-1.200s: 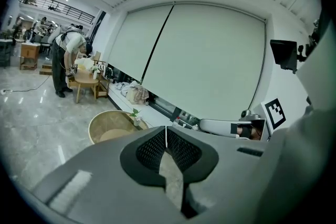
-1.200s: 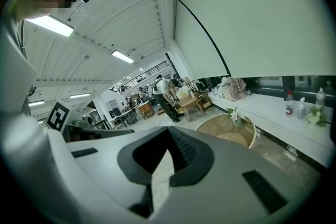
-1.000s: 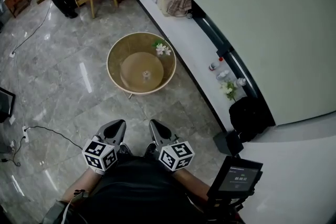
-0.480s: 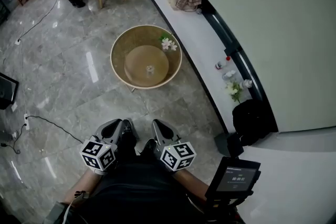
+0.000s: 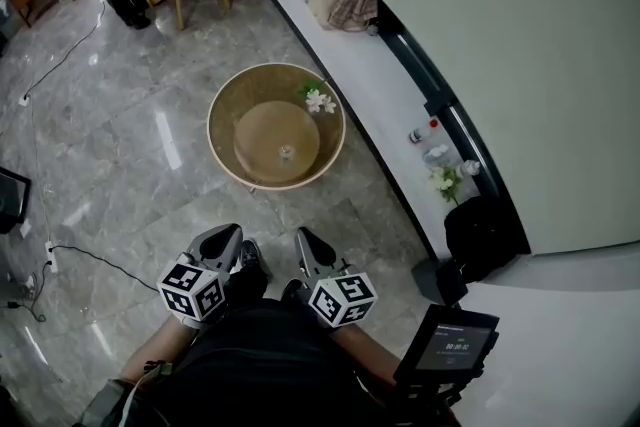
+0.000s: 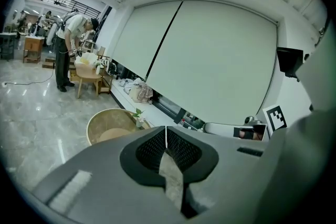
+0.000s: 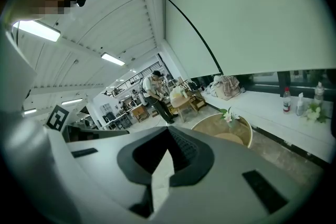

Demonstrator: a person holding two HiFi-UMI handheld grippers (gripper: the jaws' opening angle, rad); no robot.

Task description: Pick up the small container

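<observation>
While the container point(image 5: 286, 152) sits at the centre of the round desk point(image 5: 224, 105), well ahead, the left gripper point(image 5: 222, 237) and right gripper point(image 5: 306, 240) hang by the body, fingers closed and empty. Step judged: approach. Next move calls for advancing and parting one gripper's fingers.

The left gripper point(image 5: 221, 239) and right gripper point(image 5: 309, 246) are held side by side close in front of the person's torso, pointing forward and slightly downward. Each has its jaws pressed together with nothing between them.
</observation>
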